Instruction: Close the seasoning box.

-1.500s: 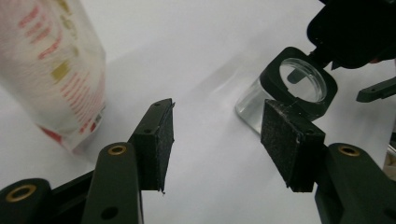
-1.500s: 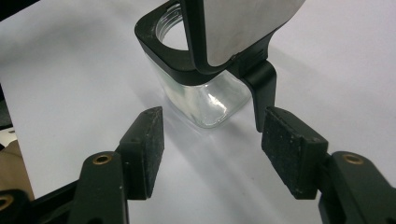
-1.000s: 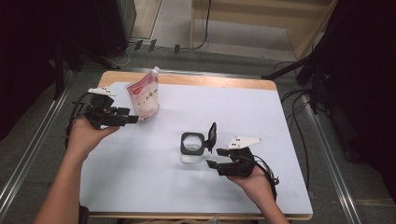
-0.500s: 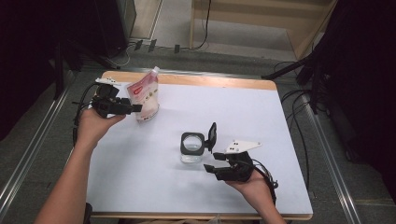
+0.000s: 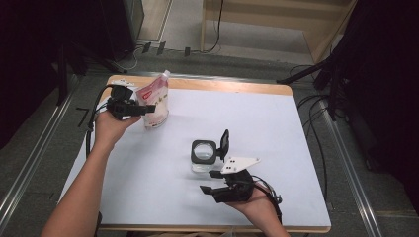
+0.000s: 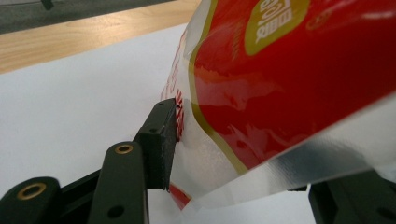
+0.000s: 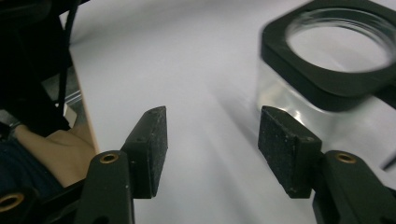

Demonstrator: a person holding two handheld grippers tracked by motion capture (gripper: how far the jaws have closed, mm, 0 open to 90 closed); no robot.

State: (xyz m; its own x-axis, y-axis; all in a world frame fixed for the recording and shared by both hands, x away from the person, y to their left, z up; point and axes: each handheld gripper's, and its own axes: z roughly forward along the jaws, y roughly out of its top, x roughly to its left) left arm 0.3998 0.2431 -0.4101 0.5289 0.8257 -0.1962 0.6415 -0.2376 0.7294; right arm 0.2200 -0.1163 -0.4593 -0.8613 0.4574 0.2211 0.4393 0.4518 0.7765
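A red-and-white pouch (image 5: 157, 98) stands at the table's far left. My left gripper (image 5: 147, 109) reaches in from the pouch's left, and its jaws have just been closing with the pouch (image 6: 280, 79) between them. In the left gripper view one pad (image 6: 161, 140) lies against the pouch's side, and the pouch's clear edge covers the other. A clear square jar (image 5: 203, 155) with a black rim and a raised flip lid (image 5: 225, 143) sits mid-table. My right gripper (image 5: 210, 181) hovers just in front of it, open, with nothing between its pads. The jar (image 7: 327, 70) lies beyond the right-hand pad (image 7: 285, 149).
The white table top (image 5: 276, 113) has a wooden edge (image 5: 227, 85) at the back. Cables (image 5: 316, 113) hang off its right side. A metal rail (image 5: 29, 163) runs along the floor at the left. Dark equipment stands behind the table.
My left gripper has moved away and to the right until its jaws straddle the pouch. My right gripper has drawn back from the jar toward the table's front edge.
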